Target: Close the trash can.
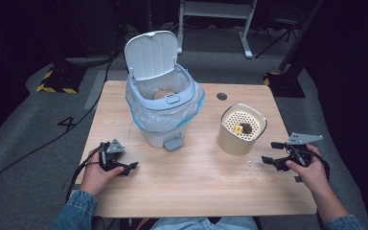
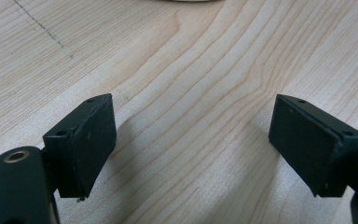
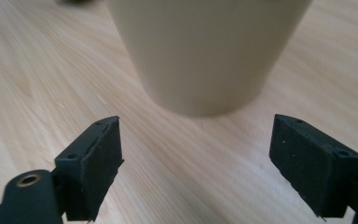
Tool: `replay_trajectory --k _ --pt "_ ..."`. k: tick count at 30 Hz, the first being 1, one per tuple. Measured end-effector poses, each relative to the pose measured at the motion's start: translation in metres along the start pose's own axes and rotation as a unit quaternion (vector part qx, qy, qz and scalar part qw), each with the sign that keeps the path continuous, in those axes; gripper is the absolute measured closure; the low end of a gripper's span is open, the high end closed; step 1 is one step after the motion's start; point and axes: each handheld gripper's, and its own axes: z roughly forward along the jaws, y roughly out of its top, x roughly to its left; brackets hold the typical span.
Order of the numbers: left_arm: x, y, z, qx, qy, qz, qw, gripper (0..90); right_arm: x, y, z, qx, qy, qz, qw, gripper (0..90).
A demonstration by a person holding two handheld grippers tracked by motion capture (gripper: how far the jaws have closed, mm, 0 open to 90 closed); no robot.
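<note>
On the table, right of middle: a beige cup stands upright, just ahead of the right gripper.
Cup, looks: tapered, narrower at the foot, with a pale perforated insert set in its mouth; something small and yellow lies on the insert beside a dark spot I cannot make out.
Right gripper: jaws spread wide with nothing between them, pointing at the cup, near it but apart.
Left gripper: low over bare wood at the near left, well apart from the cup; jaws wide open and empty.
Bin: a grey-white pedal bin stands behind the middle of the table, lid tipped up and back, a clear liner with a blue edge folded over its rim, pedal facing the person.
Table: light wood, with a dark round hole near the far edge.
In the way: open wood lies between the right gripper and the cup; the bin stands to the cup's left, apart from it.
High view alone: the cup's insert and yellow bit, the bin, both hands.
Right gripper view: the cup's smooth wall and foot, close up between the pads.
Left gripper view: wood grain between the pads, with a faint dotted line on the wood further off.
</note>
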Motion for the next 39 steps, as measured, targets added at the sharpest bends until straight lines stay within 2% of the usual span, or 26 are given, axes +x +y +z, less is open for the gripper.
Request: replay_trajectory --k 2,6,13,17,21,26,29,31,32,36,39 --pt "0.000 0.000 0.000 -0.001 0.000 -0.001 1.0000 15.7 0.000 -0.011 0.008 0.013 -0.013 -0.002 0.9998 17.3" --pt "0.000 0.000 0.000 -0.001 0.001 -0.003 1.0000 15.9 0.001 -0.027 0.020 0.031 -0.016 0.006 0.9994 17.3" --pt "0.001 0.000 -0.001 -0.004 0.004 -0.011 0.9999 20.1 0.006 -0.040 0.030 0.042 -0.032 0.004 0.9986 16.6" --pt "0.003 0.003 -0.007 -0.020 -0.006 -0.025 0.9995 21.7 0.009 -0.044 0.031 0.032 -0.048 0.005 0.9983 15.4" --pt "0.005 0.010 -0.018 -0.038 -0.006 -0.023 0.9990 22.4 0.011 -0.046 0.032 0.026 -0.056 0.008 0.9981 14.7" --pt "0.008 0.026 -0.035 -0.070 -0.016 -0.033 0.9969 24.4 0.010 -0.046 0.032 0.025 -0.053 0.008 0.9982 14.8" --pt "0.009 0.040 -0.046 -0.094 -0.044 -0.039 0.9938 23.4 0.011 -0.046 0.032 0.024 -0.057 0.010 0.9980 15.0" --pt "0.011 0.049 -0.055 -0.104 -0.055 -0.030 0.9926 22.1 0.011 -0.046 0.032 0.024 -0.057 0.010 0.9980 15.0" --pt "0.013 0.053 -0.060 -0.106 -0.054 -0.023 0.9927 22.1 0.011 -0.046 0.032 0.024 -0.058 0.010 0.9980 15.0" --pt "0.018 0.073 -0.079 -0.130 -0.053 -0.009 0.9901 23.4 0.012 -0.046 0.031 0.024 -0.058 0.011 0.9980 15.2" --pt "0.020 0.089 -0.090 -0.139 -0.051 0.004 0.9890 26.1 0.012 -0.046 0.031 0.024 -0.058 0.011 0.9979 15.4"
